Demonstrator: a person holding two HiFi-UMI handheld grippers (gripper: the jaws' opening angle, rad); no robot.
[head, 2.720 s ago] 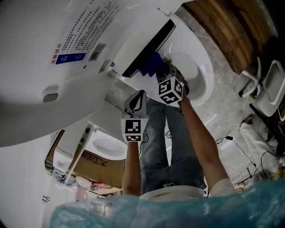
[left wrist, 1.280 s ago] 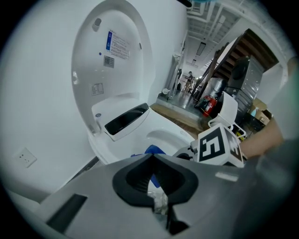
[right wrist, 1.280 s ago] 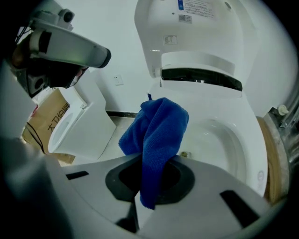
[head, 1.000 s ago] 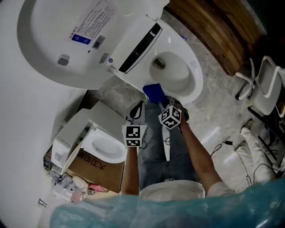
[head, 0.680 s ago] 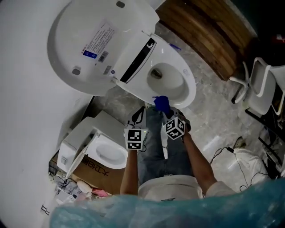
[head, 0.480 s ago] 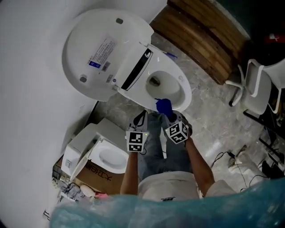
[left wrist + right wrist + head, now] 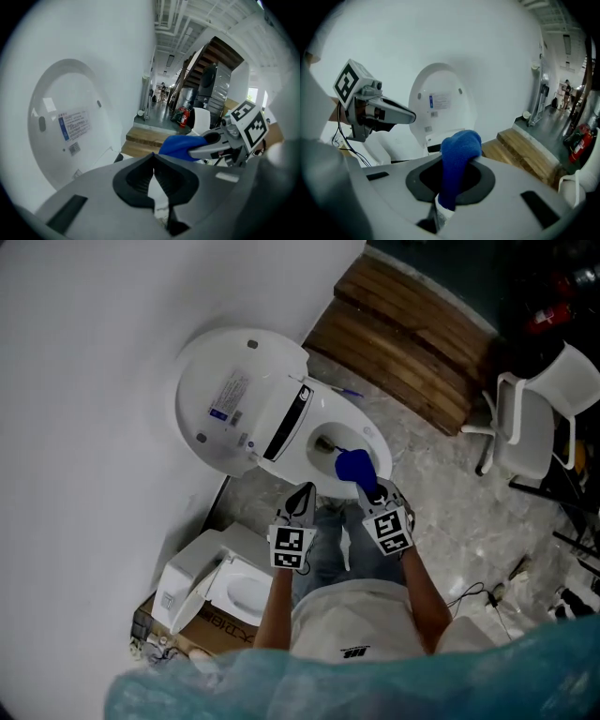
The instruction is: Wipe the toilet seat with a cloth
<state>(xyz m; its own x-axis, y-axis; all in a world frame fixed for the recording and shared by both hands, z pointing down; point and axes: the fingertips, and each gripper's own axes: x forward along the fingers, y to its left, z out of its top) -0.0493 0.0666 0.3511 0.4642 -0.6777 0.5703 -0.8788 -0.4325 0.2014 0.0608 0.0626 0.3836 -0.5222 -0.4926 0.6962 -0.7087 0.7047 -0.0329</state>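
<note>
Two grippers are held side by side before the toilet (image 7: 323, 414), whose lid (image 7: 230, 399) stands open against the wall. The right gripper (image 7: 369, 486) is clenched on a blue cloth (image 7: 353, 465), which bunches out past its tips over the bowl's near rim. The left gripper (image 7: 302, 491) has its jaws pressed together on nothing.

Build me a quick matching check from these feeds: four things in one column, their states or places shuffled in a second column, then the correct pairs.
Column one
1. toilet lid
2. blue cloth
3. left gripper
4. wooden platform

Column two
A. jaws together, nothing held
B. on the floor beside the toilet
C. raised open
D. clamped in the right gripper

Pairs: 1-C, 2-D, 3-A, 4-B
</note>
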